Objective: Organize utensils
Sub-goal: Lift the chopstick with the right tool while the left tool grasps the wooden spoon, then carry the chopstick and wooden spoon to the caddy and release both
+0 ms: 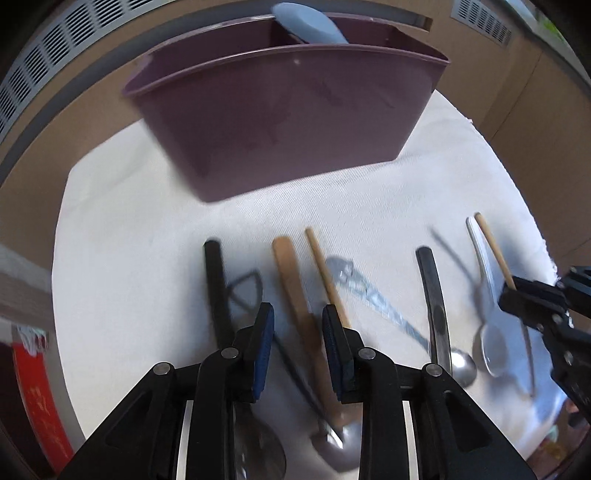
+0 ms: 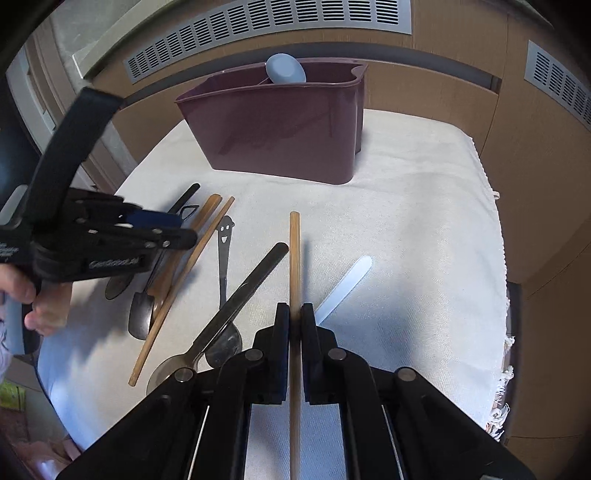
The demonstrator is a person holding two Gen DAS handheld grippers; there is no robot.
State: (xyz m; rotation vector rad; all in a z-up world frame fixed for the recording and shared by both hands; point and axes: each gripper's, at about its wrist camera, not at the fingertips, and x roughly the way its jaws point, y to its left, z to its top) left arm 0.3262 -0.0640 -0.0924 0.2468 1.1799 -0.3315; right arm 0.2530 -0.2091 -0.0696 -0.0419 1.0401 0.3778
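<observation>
A purple utensil caddy (image 1: 288, 122) stands at the back of a white cloth; it also shows in the right wrist view (image 2: 280, 125), with a pale blue spoon (image 2: 286, 68) standing in it. My right gripper (image 2: 295, 314) is shut on a wooden chopstick (image 2: 294, 254) that points toward the caddy. My left gripper (image 1: 297, 317) is open above a wooden-handled utensil (image 1: 291, 280) and a second chopstick (image 1: 325, 273). Several spoons lie in a row: a black-handled one (image 1: 216, 288), a smiley-handled one (image 2: 223, 254), a steel one (image 2: 243, 291) and a white one (image 2: 345, 286).
The white cloth (image 2: 424, 221) covers a small table with its edges close on the left and right. A wooden wall with vent grilles (image 2: 258, 33) stands behind the caddy. The person's hand (image 2: 40, 306) holds the left gripper at left.
</observation>
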